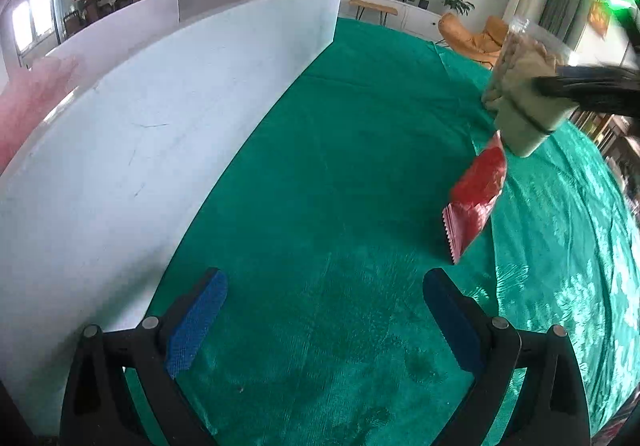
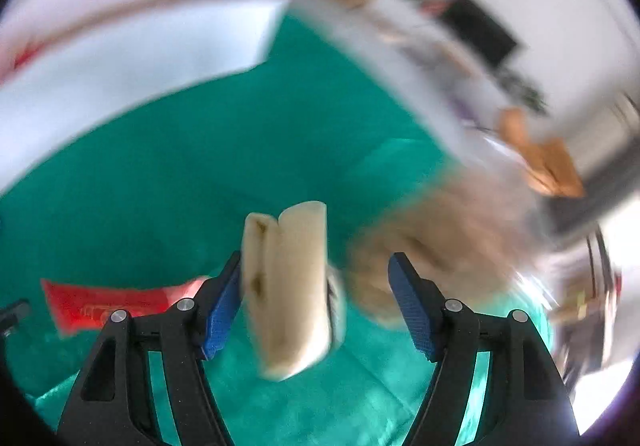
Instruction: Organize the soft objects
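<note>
While the right tool stands wide, only its left pad touching the upright beige packet, the red packet lies below-left of it; left tool open, empty.

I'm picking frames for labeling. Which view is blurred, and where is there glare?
Right wrist view: heavy motion smear over the room, though the beige package near the right gripper stays fairly sharp. Left wrist view: crisp, with sheen on the green cloth at right.
</note>
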Motion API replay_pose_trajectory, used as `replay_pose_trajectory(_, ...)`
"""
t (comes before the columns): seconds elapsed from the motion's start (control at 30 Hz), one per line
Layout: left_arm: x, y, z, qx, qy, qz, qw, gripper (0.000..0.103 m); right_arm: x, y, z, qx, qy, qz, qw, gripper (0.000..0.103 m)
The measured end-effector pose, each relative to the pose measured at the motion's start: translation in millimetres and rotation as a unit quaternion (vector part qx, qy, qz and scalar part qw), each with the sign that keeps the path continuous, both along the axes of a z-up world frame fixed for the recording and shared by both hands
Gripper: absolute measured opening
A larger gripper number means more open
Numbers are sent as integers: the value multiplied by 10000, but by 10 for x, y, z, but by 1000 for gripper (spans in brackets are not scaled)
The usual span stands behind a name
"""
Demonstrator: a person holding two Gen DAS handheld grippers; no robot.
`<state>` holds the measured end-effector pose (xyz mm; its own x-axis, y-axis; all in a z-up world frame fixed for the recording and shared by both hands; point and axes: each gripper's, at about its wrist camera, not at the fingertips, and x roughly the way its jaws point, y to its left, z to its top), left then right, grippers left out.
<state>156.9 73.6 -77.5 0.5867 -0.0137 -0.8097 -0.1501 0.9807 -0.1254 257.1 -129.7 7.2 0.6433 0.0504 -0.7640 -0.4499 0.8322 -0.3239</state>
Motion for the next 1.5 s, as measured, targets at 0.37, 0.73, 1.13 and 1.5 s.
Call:
replay_pose_trajectory(0.37,11,-163,-34,437,106,-148,9989,98,-581,-1380,-458,2088,1095,-1999,9510,80)
replay_pose_trajectory(0.73,-5,-172,-46,541,101,-165,9983,99,-432,497,-217,3600,1336,425,9223,80)
replay_pose_trajectory(1.13,23,-151,-63,529,110,-205,9983,102,-330,-228,-594,1964,1258,-1598,9592,78)
replay_pose_trajectory(1.5,55,-142,-70,531,115,-223,9983,103,-1546,-1680,-21,1946,150,-1936,9615,79)
